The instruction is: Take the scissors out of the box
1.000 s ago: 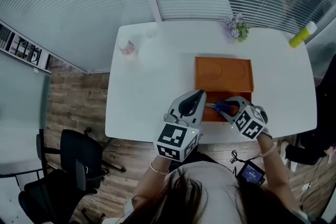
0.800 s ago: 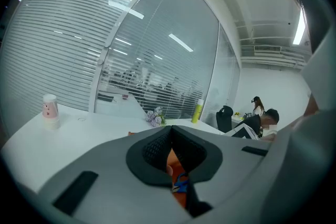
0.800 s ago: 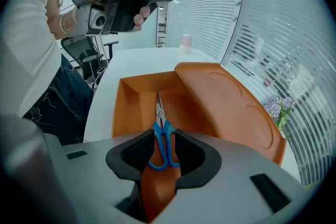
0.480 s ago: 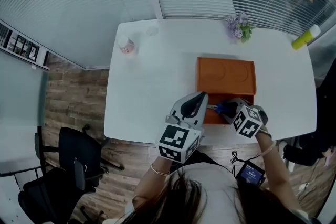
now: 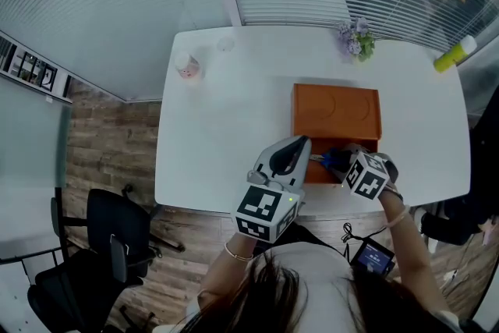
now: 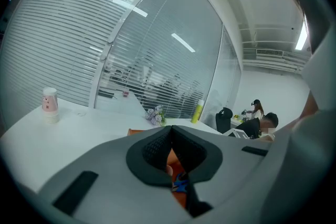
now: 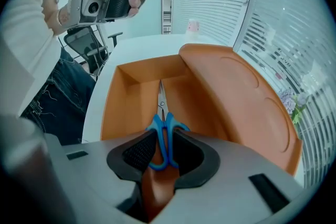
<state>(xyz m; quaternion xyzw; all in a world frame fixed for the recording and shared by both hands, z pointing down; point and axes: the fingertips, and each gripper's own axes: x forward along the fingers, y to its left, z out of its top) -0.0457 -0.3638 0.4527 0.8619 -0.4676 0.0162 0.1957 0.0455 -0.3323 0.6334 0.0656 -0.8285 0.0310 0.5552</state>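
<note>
Blue scissors (image 7: 162,105) lie in an orange box (image 7: 123,113) between closing jaws of the right tool (image 7: 164,140).

right tongs (image 7: 164,139) closing round scissors (image 7: 162,112)

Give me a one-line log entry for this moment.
right tongs closing around scissors handles | scissors lying in open orange box | left tongs shut, by box
</note>
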